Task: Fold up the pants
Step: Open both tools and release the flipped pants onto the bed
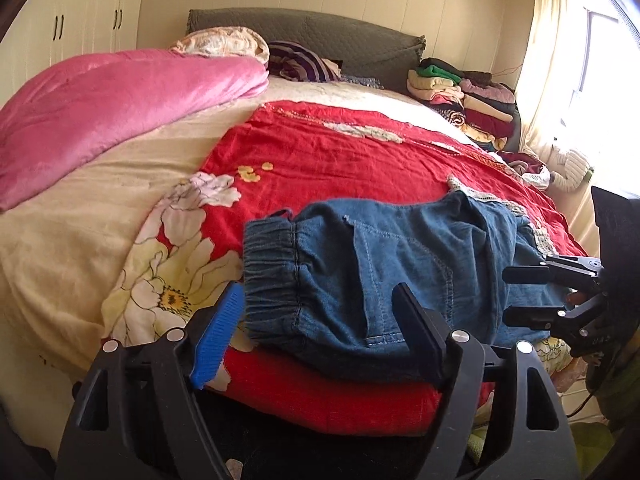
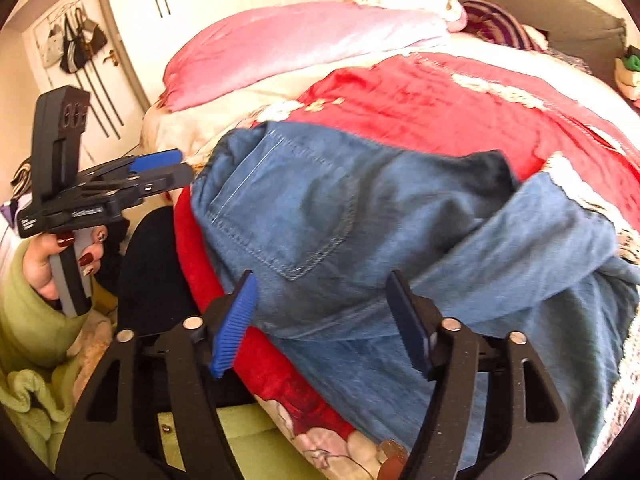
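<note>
**Denim pants, soft and slumped at the bed's near edge**

Pants (image 1: 384, 272) lie crumpled on the red bedspread (image 1: 320, 152). Left gripper (image 1: 320, 320) gapes wide by the elastic waistband (image 1: 272, 276) (thick, easy to pinch). Right gripper (image 2: 320, 320) stands released over the seat; the cloth looks limp and moderately heavy.

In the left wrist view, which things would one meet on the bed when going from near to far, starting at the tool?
Left tool → denim pants → red floral cover → striped purple cloth → grey headboard.
</note>
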Tool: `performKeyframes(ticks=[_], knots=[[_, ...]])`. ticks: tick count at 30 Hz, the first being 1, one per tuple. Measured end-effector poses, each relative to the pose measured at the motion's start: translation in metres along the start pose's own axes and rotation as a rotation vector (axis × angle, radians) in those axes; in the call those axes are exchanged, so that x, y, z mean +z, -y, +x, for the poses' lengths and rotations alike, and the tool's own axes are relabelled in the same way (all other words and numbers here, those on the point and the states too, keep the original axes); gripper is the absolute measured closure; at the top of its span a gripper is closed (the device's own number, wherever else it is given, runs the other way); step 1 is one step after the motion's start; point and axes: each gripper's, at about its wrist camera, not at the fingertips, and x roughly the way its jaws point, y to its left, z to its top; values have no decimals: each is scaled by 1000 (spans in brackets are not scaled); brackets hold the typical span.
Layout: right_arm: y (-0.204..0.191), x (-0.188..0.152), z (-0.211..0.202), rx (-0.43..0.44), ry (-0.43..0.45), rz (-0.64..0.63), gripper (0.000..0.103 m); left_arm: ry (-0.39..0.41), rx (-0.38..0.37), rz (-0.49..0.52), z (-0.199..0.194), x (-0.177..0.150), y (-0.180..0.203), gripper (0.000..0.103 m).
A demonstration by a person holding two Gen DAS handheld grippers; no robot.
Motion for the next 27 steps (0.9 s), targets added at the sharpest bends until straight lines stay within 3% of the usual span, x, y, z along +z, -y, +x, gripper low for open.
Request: performKeyframes(ticks=[8, 11, 16, 27], knots=[[20, 7, -21, -73, 70, 47, 27, 26, -25, 11, -15, 11, 11, 18], [28, 9, -31, -103, 97, 59, 23, 25, -38, 19, -15, 16, 17, 9], [45, 14, -49, -165, 149, 87, 15, 15, -79, 31, -10, 23, 30, 7], [83, 21, -71, -278, 191, 150, 12, -61, -200, 116, 20, 25, 80, 7]])
